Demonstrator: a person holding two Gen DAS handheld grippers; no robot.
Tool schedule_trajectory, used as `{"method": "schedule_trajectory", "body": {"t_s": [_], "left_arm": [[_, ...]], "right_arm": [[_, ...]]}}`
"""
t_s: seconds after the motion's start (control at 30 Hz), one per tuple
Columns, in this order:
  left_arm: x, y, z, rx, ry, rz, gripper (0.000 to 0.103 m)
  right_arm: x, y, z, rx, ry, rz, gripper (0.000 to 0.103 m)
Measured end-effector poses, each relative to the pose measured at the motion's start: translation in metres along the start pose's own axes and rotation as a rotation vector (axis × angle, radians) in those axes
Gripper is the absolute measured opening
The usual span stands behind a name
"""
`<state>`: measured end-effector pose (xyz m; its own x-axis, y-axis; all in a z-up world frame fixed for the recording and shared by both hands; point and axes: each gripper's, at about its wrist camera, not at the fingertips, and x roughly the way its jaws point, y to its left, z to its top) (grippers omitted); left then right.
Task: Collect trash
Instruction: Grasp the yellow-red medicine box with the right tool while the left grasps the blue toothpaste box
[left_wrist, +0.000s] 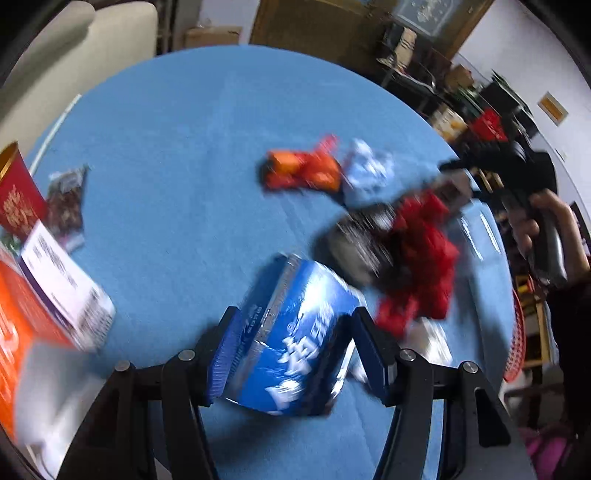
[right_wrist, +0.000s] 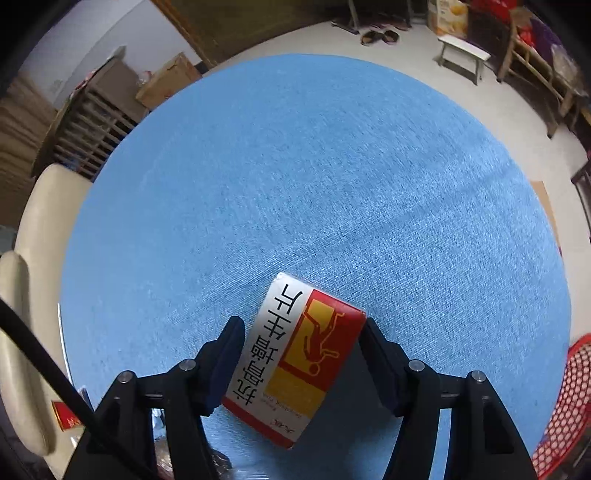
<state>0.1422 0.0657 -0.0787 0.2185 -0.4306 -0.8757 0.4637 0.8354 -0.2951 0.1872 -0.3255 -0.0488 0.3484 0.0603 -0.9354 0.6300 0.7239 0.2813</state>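
**Wrappers and a box between our fingers**

We are clamping the left gripper (left_wrist: 291, 354) on a blue snack bag (left_wrist: 295, 347), both pads pressing its sides above the blue table (left_wrist: 177, 192). We are gripping a red, white and yellow box (right_wrist: 295, 358) in the right gripper (right_wrist: 301, 360), tilted over bare cloth. Farther out, an orange wrapper (left_wrist: 301, 170), a pale wrapper (left_wrist: 369, 170) and a red wrapper (left_wrist: 421, 258) are lying loose. A red basket (right_wrist: 569, 406) is standing at the table's edge.
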Motion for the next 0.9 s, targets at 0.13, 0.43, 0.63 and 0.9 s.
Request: {"method": "schedule_trajectory", "body": {"t_s": [0.13, 0.43, 0.63, 0.9], "left_arm": [[-0.009, -0.022, -0.022, 0.033, 0.0, -0.021, 0.062], [-0.007, -0.037, -0.021, -0.041, -0.051, 0.113, 0.066], [0.009, -0.039, -0.019, -0.055, -0.02, 0.2, 0.066], [0.008, -0.042, -0.024, -0.094, -0.073, 0.259, 0.057]], "right_arm": [[-0.01, 0.0, -0.012, -0.07, -0.031, 0.012, 0.065], [-0.038, -0.035, -0.048, -0.196, -0.081, 0.078, 0.065], [-0.076, -0.055, -0.077, -0.282, -0.128, 0.153, 0.065], [-0.116, -0.095, -0.123, -0.34, -0.195, 0.218, 0.065]]}}
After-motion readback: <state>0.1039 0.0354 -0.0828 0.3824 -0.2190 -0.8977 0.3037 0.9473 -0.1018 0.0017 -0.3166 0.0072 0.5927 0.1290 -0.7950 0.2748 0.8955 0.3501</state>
